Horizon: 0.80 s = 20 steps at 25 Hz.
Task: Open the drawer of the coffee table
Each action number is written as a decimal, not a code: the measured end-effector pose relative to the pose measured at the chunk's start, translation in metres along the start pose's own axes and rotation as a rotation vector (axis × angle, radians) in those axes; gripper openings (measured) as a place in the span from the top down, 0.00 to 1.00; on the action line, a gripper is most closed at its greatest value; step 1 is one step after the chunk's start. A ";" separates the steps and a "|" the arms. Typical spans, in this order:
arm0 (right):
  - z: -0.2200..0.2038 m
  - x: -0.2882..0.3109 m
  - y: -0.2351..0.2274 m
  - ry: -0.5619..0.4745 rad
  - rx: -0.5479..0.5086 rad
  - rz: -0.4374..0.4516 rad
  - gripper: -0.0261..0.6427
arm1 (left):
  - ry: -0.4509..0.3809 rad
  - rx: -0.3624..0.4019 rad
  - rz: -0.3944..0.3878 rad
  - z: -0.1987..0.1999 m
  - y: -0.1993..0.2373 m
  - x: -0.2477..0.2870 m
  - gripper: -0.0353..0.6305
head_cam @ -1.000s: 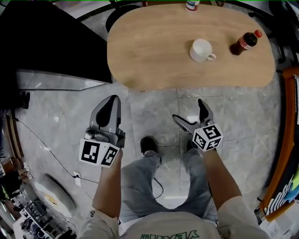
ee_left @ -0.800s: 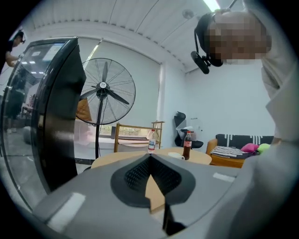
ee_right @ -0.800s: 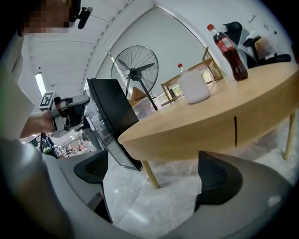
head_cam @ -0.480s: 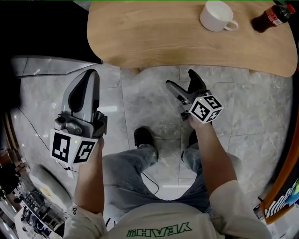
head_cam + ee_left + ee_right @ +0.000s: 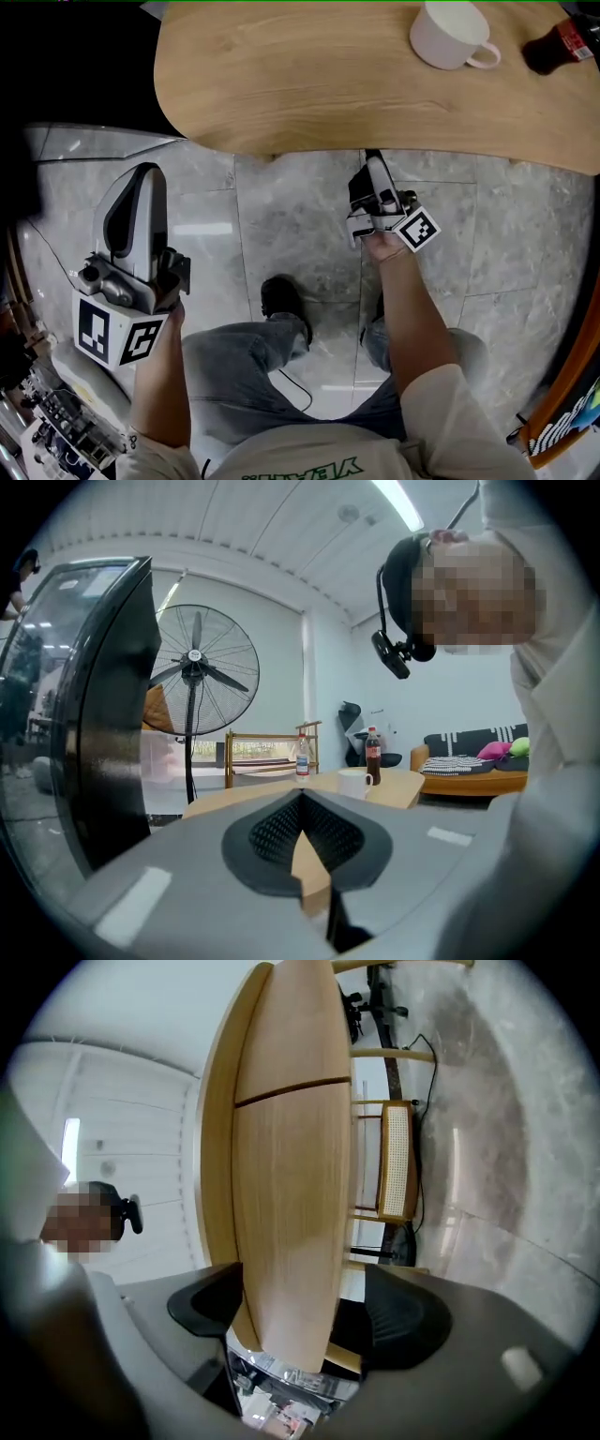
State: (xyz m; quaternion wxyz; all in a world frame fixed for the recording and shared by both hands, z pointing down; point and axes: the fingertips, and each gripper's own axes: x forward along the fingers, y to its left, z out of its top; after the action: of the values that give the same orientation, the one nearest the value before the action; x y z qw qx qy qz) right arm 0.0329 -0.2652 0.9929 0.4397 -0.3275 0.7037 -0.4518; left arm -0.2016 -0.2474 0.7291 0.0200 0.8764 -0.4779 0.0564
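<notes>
Grey marble floor (image 5: 281, 216) lies below me, with the oval wooden coffee table (image 5: 309, 84) ahead carrying a white mug (image 5: 450, 36) and a cola bottle (image 5: 562, 45). I note the right gripper (image 5: 372, 169) rolled onto its side at the table's near edge. Its jaws have just been closing and straddle the drawer front (image 5: 291, 1222), a gap showing on one side. That drawer sits flush beneath the tabletop. Left gripper (image 5: 142, 173) hangs over the floor, apart from the table, fingers together, empty.
</notes>
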 end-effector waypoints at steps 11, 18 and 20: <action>0.009 0.030 -0.005 -0.033 0.026 0.123 0.35 | 0.002 0.009 0.003 -0.013 0.003 -0.002 0.95; 0.010 0.032 -0.003 -0.043 0.024 0.149 0.47 | -0.006 0.006 -0.002 -0.013 0.003 -0.002 0.95; 0.010 0.032 -0.003 -0.051 0.023 0.145 0.47 | -0.008 0.002 -0.001 -0.014 0.003 -0.003 0.95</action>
State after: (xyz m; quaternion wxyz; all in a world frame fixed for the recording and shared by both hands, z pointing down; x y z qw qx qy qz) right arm 0.0292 -0.2971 0.9832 0.4928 -0.2821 0.7089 -0.4183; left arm -0.2067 -0.2453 0.7425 0.0171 0.8768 -0.4776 0.0534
